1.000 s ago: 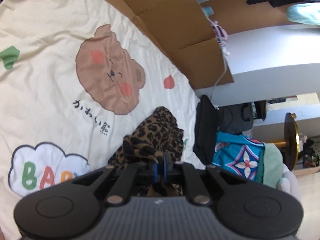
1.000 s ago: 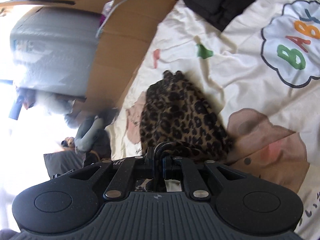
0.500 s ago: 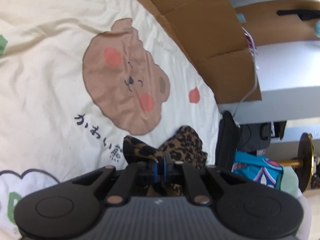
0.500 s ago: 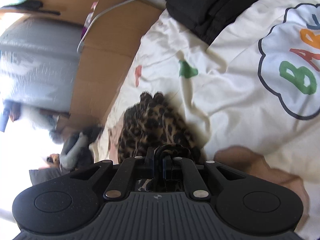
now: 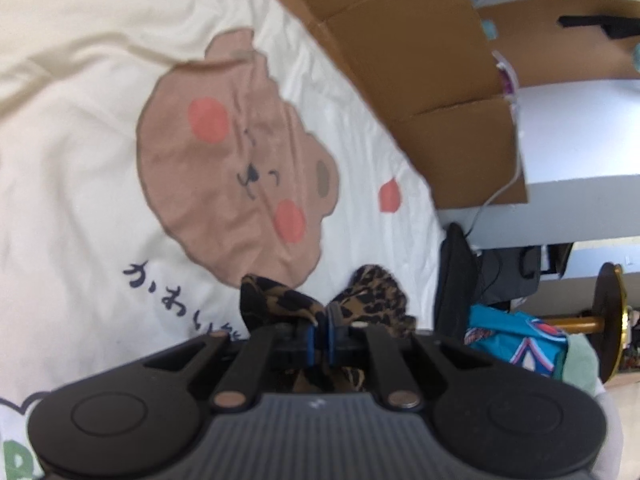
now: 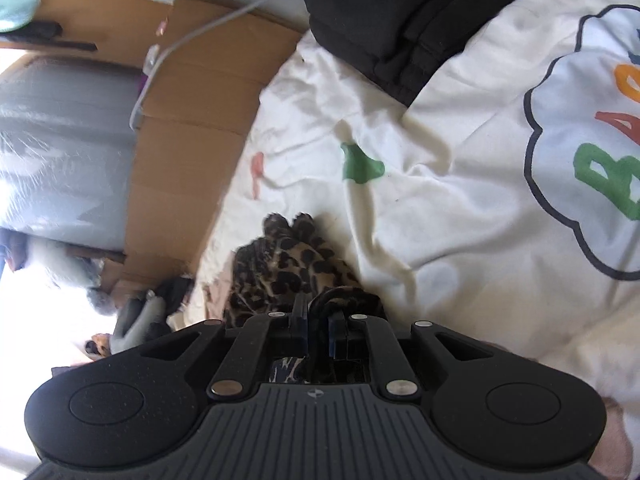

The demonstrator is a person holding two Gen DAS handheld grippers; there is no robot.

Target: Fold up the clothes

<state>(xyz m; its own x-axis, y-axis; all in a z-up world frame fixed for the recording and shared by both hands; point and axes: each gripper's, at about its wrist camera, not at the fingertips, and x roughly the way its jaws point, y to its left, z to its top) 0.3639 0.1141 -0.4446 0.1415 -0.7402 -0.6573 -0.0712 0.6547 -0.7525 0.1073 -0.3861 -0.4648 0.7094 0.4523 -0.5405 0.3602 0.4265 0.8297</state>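
Leopard-print garment: visible portion shrunk in both wrist views, drawn closer to the grippers. Bear print: larger, nearer in left view. Black clothing: nearer in right view.

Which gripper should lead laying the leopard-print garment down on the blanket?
Left, probably. Both the left gripper and right gripper are clamped on the leopard-print garment, but the left faces open blanket; the right points toward the black clothes.

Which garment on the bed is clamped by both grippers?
The leopard-print garment: the left gripper and right gripper are each shut on its fabric. The black garment and the teal patterned one lie untouched.
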